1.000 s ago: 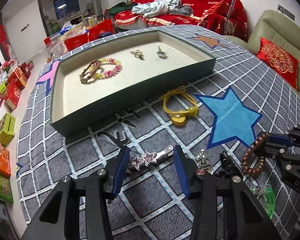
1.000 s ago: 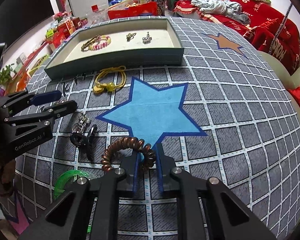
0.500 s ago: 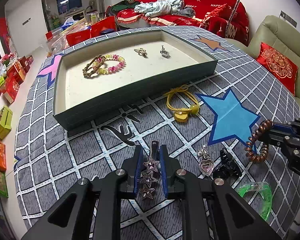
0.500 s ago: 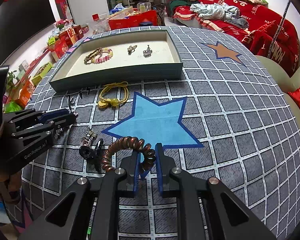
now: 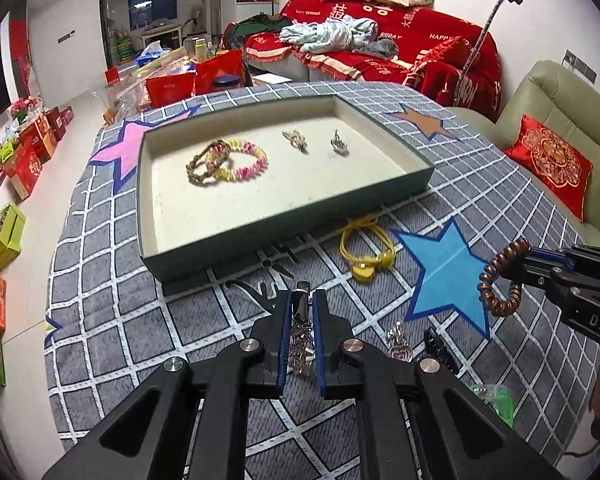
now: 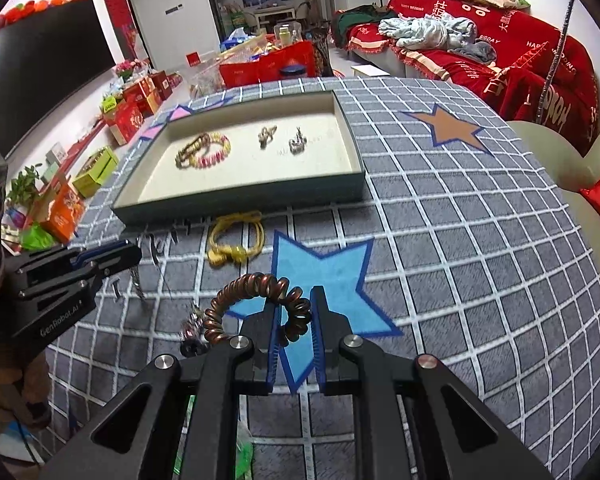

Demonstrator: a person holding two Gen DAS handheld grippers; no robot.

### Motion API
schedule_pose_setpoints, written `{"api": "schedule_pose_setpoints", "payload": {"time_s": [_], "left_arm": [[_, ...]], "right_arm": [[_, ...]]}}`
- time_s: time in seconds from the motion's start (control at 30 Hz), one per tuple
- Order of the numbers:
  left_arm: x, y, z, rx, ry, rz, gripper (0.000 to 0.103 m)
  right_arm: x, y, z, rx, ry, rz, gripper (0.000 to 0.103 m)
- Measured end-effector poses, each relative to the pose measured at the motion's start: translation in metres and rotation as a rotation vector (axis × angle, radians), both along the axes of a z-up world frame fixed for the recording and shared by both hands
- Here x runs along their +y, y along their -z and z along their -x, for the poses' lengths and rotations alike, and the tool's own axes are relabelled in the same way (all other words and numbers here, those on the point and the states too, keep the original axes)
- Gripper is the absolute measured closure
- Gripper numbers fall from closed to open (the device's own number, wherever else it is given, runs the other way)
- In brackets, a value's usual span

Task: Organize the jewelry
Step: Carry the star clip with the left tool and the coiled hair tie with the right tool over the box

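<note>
A grey-green tray (image 5: 284, 224) with a cream floor lies at the far side of the grid-patterned cloth. It holds two bead bracelets (image 5: 228, 162) and two small metal ornaments (image 5: 296, 140). My left gripper (image 5: 302, 300) is shut on a silver star hair clip (image 5: 301, 314), lifted off the cloth in front of the tray. My right gripper (image 6: 296, 296) is shut on a brown coil hair tie (image 6: 252, 284) above the blue star patch. In the left wrist view the hair tie (image 5: 500, 280) hangs at the right. In the right wrist view the left gripper (image 6: 132, 258) is at the left.
A yellow cord bracelet (image 5: 364, 248) lies just in front of the tray. Near the cloth's front edge lie a silver heart pendant (image 5: 398, 342), a black claw clip (image 5: 436, 344) and a green bangle (image 5: 496, 398). A sofa with a red cushion (image 5: 548, 164) borders the right.
My left gripper's jaws closed on the star hair clip and lifted it off the cloth. Both grippers rose, the right one still holding the coil hair tie.
</note>
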State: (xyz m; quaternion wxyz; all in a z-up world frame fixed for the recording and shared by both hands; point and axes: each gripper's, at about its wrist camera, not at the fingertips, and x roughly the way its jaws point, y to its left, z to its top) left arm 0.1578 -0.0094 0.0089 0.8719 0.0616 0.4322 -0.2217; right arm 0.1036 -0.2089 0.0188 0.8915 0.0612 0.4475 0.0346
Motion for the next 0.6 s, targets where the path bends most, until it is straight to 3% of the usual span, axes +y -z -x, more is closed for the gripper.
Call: {"api": "schedule_pose_setpoints", "payload": {"time_s": [0.33,0.6], "left_arm": [[0.011,-0.026,-0.016,-0.026,-0.044,0.069,0.076],[0.016,-0.05,-0.053,-0.078,-0.079,0.088,0.076]], "right_arm": [[0.004,-0.023,-0.034,-0.04,-0.026,-0.012,0.087],[0.005,-0.035,-0.086,-0.051,-0.035,-0.066,0.087]]}}
